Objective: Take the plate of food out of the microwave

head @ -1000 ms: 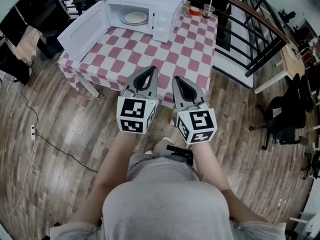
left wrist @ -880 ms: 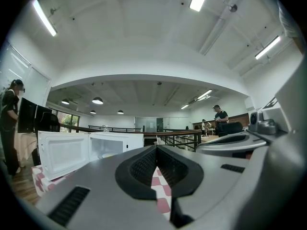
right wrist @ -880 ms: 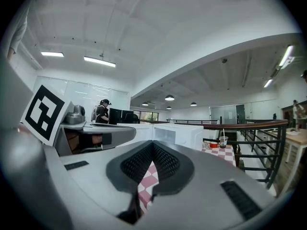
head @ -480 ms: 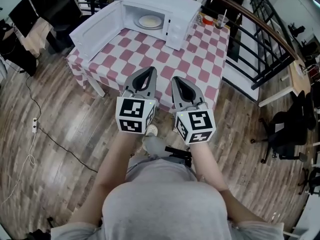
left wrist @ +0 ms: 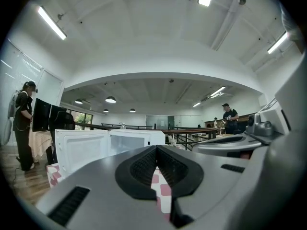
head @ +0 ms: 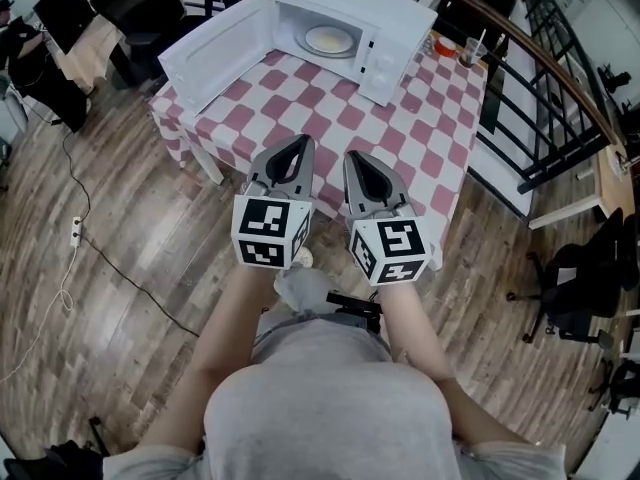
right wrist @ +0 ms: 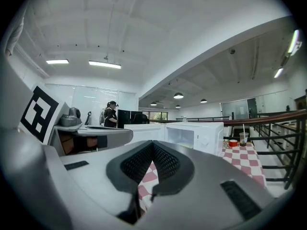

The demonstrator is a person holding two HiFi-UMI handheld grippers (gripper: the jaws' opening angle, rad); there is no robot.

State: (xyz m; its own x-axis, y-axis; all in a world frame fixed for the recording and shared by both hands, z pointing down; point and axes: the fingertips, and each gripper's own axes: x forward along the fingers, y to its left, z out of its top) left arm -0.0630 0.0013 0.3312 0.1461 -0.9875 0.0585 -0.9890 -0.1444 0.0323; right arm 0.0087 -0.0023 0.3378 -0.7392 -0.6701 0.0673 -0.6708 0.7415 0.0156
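Left gripper (head: 299, 140) and right gripper (head: 356, 156) are held side by side before the torso, forearms bent, tips aimed at the near edge of the counter (head: 400, 118). Each has its jaws pressed together with nothing between them. The plate of food (head: 328, 39) sits inside the microwave (head: 400, 13) at the counter's far edge, well apart from both grippers. The microwave's door (head: 215, 53) is swung wide.
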